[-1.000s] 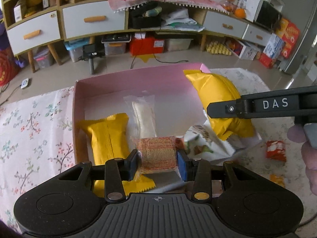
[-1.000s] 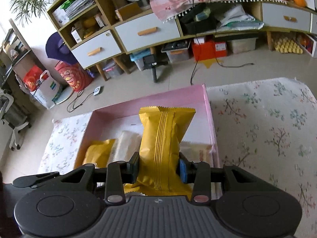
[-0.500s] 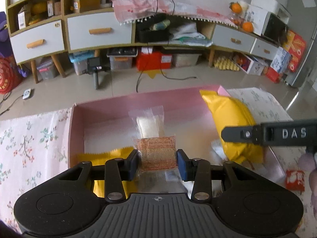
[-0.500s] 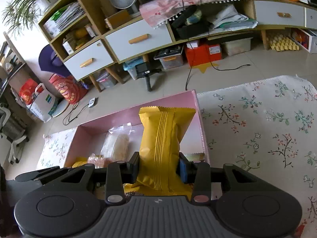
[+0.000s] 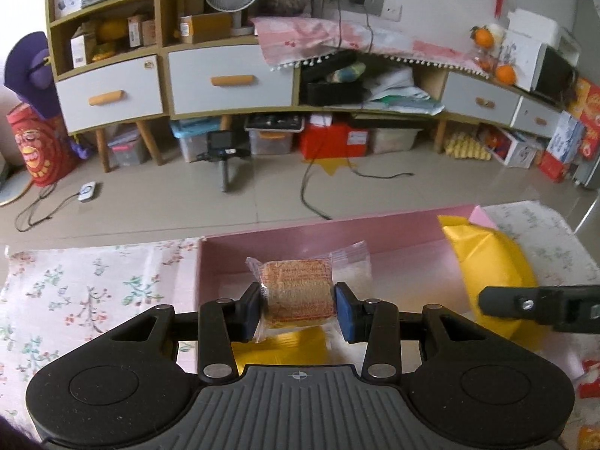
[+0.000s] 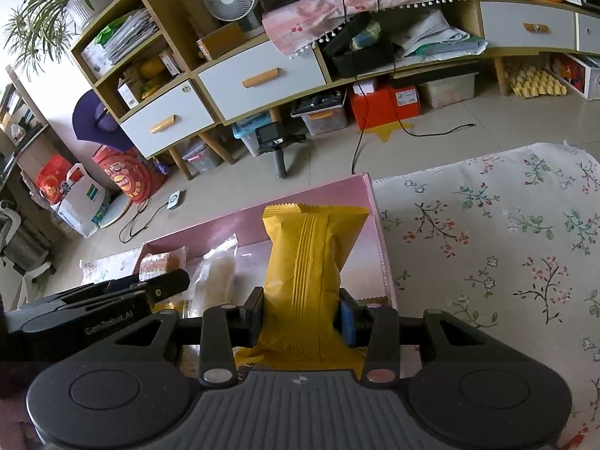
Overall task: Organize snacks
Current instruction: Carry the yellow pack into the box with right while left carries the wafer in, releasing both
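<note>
Yellow snack bag upright, long axis vertical, clamped in right gripper.

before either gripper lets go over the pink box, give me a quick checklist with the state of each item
1. Left gripper clamped on the clear-wrapped brown snack: ok.
2. Right gripper clamped on the yellow packet: ok.
3. Both snacks over the pink box: ok.
4. Bare floor in the box under the yellow packet: cannot tell, the packet hides it.
5. The two grippers apart from each other: ok, no contact shows.
6. Snacks already in the box, like the clear pale packet, clear of the drop spots: cannot tell.
</note>
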`<move>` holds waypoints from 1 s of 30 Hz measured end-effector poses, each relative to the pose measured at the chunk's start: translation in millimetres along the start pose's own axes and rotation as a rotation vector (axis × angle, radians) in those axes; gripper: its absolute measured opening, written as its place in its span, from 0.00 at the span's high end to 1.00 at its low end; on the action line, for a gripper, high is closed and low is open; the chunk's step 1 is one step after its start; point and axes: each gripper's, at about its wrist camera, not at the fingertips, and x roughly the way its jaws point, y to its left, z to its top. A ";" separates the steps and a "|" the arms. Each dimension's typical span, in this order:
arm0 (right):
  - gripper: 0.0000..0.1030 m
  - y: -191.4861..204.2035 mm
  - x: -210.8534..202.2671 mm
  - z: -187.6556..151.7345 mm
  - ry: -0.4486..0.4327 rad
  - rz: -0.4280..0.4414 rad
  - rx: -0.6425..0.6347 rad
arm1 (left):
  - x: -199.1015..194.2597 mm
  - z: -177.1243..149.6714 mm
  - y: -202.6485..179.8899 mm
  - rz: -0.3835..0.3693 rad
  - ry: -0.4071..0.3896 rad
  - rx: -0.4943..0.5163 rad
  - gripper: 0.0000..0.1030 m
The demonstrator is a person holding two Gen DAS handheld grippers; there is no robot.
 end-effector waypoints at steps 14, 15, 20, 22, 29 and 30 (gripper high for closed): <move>0.64 1.1 -11.3 3.3 -0.021 0.029 0.006 | -16.3 -7.6 8.3 -0.016 0.019 -0.049 0.31; 0.60 1.6 -13.0 3.3 -0.020 0.023 0.005 | -19.9 -8.7 7.6 -0.018 0.017 -0.047 0.28; 0.46 3.9 -26.8 2.5 -0.022 0.003 -0.011 | -41.4 -14.8 4.8 -0.018 0.020 -0.039 0.24; 0.42 6.5 -34.6 2.0 -0.023 -0.007 -0.021 | -51.1 -17.7 4.9 -0.022 0.017 -0.043 0.20; 0.31 17.3 -63.2 -6.1 -0.022 -0.035 -0.053 | -87.6 -31.0 0.1 -0.029 0.021 -0.030 0.14; 0.28 20.0 -67.7 -8.5 -0.018 -0.041 -0.061 | -92.3 -33.8 -0.4 -0.030 0.024 -0.029 0.14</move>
